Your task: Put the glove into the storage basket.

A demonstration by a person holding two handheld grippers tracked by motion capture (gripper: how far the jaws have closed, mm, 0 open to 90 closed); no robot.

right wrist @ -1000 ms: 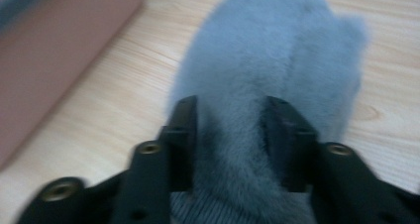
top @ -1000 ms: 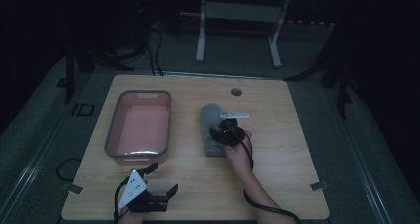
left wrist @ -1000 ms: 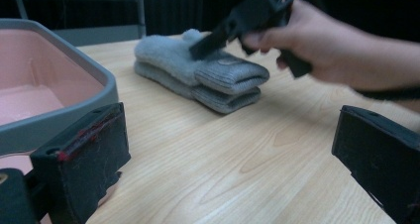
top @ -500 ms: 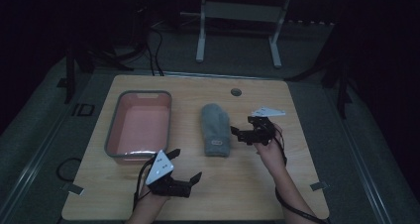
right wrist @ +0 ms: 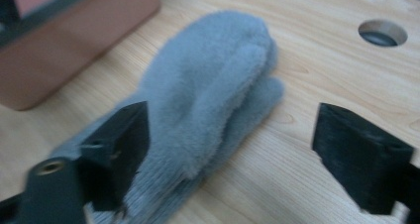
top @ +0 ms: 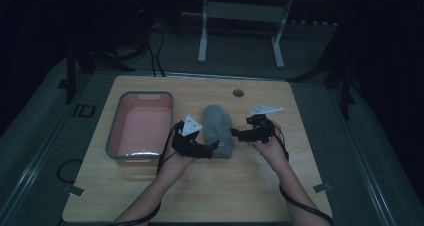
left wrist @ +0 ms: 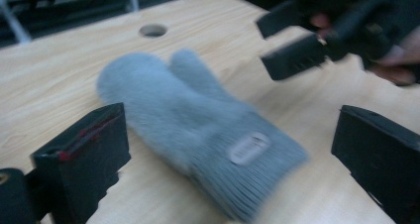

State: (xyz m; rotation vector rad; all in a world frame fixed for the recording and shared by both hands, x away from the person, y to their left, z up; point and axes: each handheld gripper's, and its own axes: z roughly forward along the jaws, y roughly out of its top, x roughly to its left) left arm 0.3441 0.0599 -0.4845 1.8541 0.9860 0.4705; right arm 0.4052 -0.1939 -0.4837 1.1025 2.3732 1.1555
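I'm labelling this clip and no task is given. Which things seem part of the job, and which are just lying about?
Likely in the job:
grey mitten
left gripper, open beside it
right gripper, open beside it

Lying about, as far as I can tell:
pink bin
table hole

A grey fluffy mitten [top: 218, 130] [left wrist: 198, 130] [right wrist: 208, 110] lies flat on the wooden table, near its middle. Its ribbed cuff points toward the person and carries a small oval label, whose text is too blurred to read. The thumb lies close beside the palm part.
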